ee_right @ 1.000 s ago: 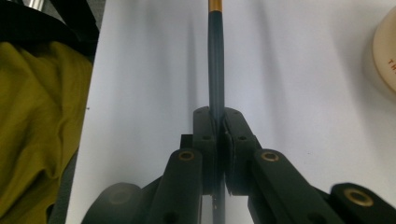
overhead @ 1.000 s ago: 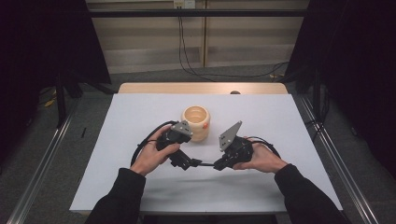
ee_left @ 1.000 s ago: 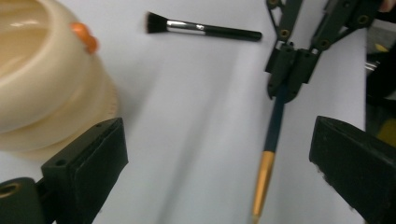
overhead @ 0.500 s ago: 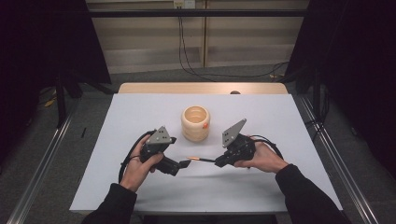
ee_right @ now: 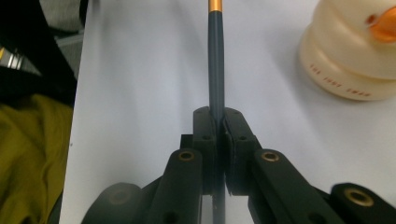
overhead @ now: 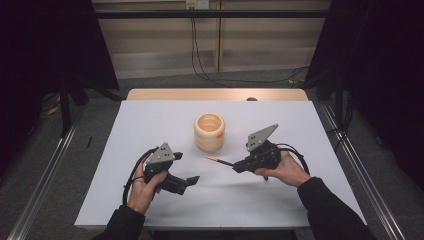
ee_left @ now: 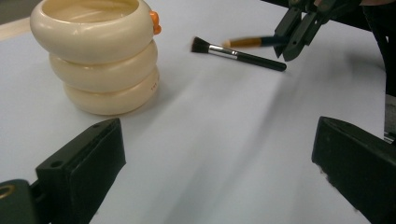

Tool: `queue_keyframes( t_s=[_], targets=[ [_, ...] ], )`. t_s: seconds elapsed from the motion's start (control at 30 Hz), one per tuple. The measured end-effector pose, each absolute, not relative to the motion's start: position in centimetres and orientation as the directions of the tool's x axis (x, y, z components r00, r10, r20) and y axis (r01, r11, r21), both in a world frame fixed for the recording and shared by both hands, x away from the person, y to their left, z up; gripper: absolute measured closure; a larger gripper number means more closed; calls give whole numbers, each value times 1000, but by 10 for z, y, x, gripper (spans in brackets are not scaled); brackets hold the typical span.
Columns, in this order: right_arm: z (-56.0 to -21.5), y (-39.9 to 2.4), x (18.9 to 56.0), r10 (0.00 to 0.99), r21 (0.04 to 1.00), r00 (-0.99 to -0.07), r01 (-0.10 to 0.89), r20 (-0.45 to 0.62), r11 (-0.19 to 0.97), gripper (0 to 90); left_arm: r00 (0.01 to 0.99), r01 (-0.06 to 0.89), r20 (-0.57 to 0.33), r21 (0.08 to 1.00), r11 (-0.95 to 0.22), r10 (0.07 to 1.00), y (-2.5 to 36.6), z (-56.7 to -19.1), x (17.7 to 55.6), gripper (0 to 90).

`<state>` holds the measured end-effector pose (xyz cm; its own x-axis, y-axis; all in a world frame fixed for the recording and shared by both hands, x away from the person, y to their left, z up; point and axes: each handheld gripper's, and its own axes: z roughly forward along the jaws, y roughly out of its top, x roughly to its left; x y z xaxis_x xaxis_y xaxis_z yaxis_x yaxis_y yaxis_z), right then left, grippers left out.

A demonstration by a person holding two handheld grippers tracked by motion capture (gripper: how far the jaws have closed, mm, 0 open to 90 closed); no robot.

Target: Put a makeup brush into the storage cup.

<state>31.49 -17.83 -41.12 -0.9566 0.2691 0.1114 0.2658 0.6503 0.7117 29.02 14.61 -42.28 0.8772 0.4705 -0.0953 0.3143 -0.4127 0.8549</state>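
Jaws pressed tight on the dark handle of a slim brush (ee_right: 215, 70), the right gripper (overhead: 239, 166) holds it level above the table (overhead: 300, 200), tip aimed towards the cream ringed holder (overhead: 209, 132), probably to drop it in. The left gripper (overhead: 192, 180) rests low with jaws spread and empty, while a second brush (ee_left: 236, 52) lies on the table near the holder.

Ringed holder (ee_left: 100, 56): glossy cream plastic or glazed ceramic, can't tell which, smooth, with a glossy orange nub. Brush (ee_left: 238, 53): shiny metal ferrule, smooth black handle, dark bristles; held pencil-like stick (ee_right: 216, 60): satin dark shaft, orange band. Jaws matt black plastic with brass inserts; table cover (overhead: 150, 120) matt white, smooth.
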Motion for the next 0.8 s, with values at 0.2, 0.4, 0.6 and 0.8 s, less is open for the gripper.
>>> queue_keyframes(
  t_s=[0.2, 0.4, 0.6, 0.8],
  targets=[
    [-410, -190, 314, 307, 748, -943, 297, 131, 594, 857, 883, 311, -98, 855, -415, 460, 147, -421, 288, 26],
    [-409, -197, 312, 335, 797, -929, 319, 156, 514, 857, 880, 303, -91, 864, -402, 467, 146, -423, 286, 26],
    [-406, -202, 309, 321, 847, -931, 308, 174, 434, 857, 882, 304, -114, 879, -368, 458, 148, -422, 286, 26],
    [-404, -199, 305, 294, 881, -940, 280, 171, 382, 857, 875, 301, -113, 889, -346, 470, 149, -421, 285, 26]
  ],
)
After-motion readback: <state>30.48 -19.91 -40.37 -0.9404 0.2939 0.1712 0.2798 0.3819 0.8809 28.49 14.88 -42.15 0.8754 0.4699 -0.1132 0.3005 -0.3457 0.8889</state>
